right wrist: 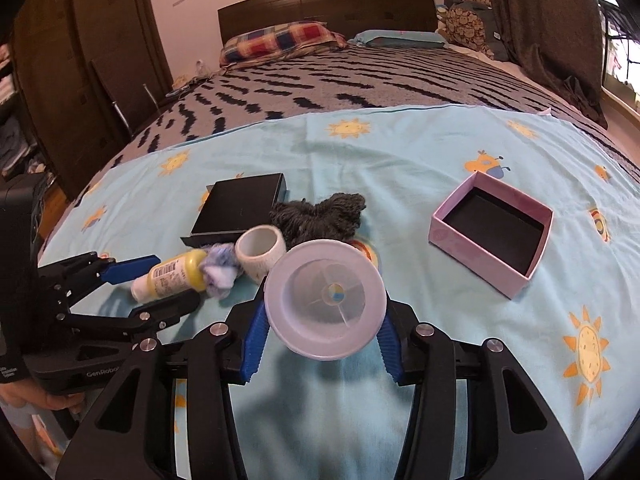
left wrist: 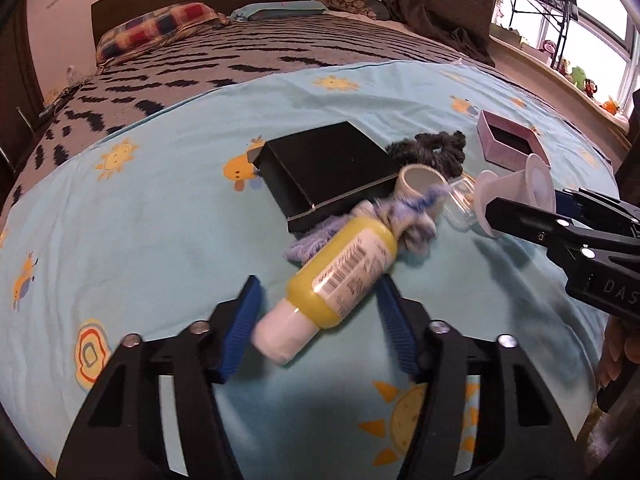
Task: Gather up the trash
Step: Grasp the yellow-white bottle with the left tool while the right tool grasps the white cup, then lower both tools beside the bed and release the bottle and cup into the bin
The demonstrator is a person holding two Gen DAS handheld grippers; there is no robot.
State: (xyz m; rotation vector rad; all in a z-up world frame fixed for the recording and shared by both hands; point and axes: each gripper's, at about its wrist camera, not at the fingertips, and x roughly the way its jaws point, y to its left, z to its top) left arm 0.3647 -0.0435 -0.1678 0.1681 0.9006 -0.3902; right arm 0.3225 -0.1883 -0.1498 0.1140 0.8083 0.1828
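A yellow bottle (left wrist: 340, 276) with a white cap lies slanted on the light blue sheet (left wrist: 140, 220). My left gripper (left wrist: 316, 284) is shut on it, a blue pad against each side; in the right wrist view the same bottle (right wrist: 172, 274) sits between the left gripper's (right wrist: 176, 280) fingers. My right gripper (right wrist: 324, 312) is shut on a translucent plastic cup (right wrist: 326, 300) held just above the sheet, its mouth facing the camera. In the left wrist view the cup (left wrist: 516, 184) and the right gripper (left wrist: 524, 208) are at the right.
Close behind the bottle lie a blue-white fluffy rag (right wrist: 222, 270), a white tape roll (right wrist: 262, 254), a flat black box (right wrist: 240, 208) and dark grey yarn (right wrist: 320, 216). A small clear plastic piece (left wrist: 460, 204) lies beside the cup. An open pink box (right wrist: 492, 232) stands to the right.
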